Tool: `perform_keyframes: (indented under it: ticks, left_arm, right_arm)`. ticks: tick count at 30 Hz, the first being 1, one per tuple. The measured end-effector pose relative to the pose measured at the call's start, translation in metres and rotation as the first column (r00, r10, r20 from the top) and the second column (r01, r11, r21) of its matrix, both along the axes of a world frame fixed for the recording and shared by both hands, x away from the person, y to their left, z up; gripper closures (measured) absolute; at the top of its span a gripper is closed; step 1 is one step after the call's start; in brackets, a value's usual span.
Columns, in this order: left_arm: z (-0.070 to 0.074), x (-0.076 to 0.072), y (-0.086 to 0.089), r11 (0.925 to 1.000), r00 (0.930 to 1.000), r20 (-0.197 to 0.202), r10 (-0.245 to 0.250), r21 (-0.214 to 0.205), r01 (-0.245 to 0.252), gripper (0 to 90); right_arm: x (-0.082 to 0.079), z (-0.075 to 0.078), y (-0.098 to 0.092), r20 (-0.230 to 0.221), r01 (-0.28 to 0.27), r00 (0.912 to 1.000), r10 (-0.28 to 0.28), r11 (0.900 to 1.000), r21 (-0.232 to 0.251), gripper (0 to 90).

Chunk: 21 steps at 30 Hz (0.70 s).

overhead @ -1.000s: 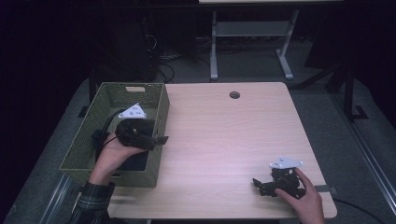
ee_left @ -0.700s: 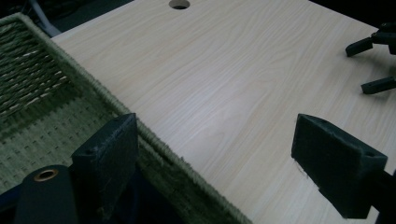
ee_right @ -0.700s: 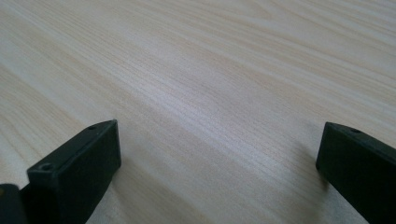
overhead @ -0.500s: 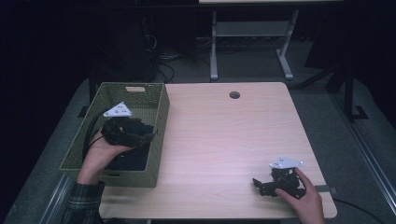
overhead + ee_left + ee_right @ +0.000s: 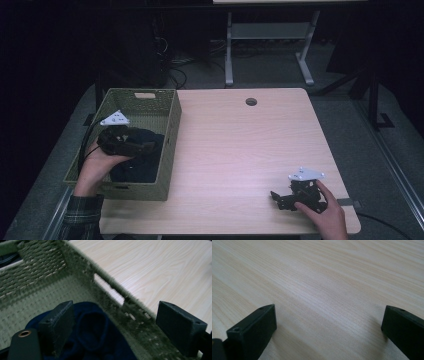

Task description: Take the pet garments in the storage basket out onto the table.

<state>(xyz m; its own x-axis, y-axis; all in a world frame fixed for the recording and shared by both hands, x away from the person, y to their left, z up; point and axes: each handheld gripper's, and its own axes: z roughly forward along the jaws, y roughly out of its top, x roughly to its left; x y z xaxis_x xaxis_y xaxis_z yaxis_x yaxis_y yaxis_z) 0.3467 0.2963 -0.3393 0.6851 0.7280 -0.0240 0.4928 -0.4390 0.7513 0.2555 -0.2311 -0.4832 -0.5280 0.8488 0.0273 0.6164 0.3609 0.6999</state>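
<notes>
Light wood table (image 5: 240,150), green woven basket (image 5: 172,125) at left edge

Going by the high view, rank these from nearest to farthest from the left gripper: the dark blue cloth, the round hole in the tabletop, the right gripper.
1. Dark blue cloth: in the woven basket, right under the left gripper.
2. Round hole: at the table's far edge, near the middle.
3. Right gripper: at the near right corner.

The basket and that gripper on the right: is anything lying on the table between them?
Nothing: in the high view, bare table runs from the basket to the right gripper.
</notes>
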Motion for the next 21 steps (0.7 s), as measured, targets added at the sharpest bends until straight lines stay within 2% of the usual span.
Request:
perform_keyframes:
  ticks: [3, 9, 21]
  left_arm:
    - [-0.004, 0.001, 0.004, 0.9999, 0.9998, -0.016, 0.013, 0.004, -0.013, 14.6]
    - [-0.012, 0.004, 0.011, 0.9994, 0.9998, -0.015, 0.016, 0.031, -0.016, 14.4]
    - [-0.031, 0.011, 0.018, 0.9972, 0.9975, -0.064, 0.031, 0.070, -0.027, 14.2]
  right_arm:
    - [0.000, 0.000, 0.000, -0.001, 0.000, 1.0000, 0.000, 1.0000, 0.000, 0.0]
    - [0.000, 0.000, 0.000, -0.001, 0.000, 1.0000, 0.000, 1.0000, 0.000, 0.0]
    - [0.000, 0.000, 0.000, -0.001, 0.000, 1.0000, 0.000, 1.0000, 0.000, 0.0]
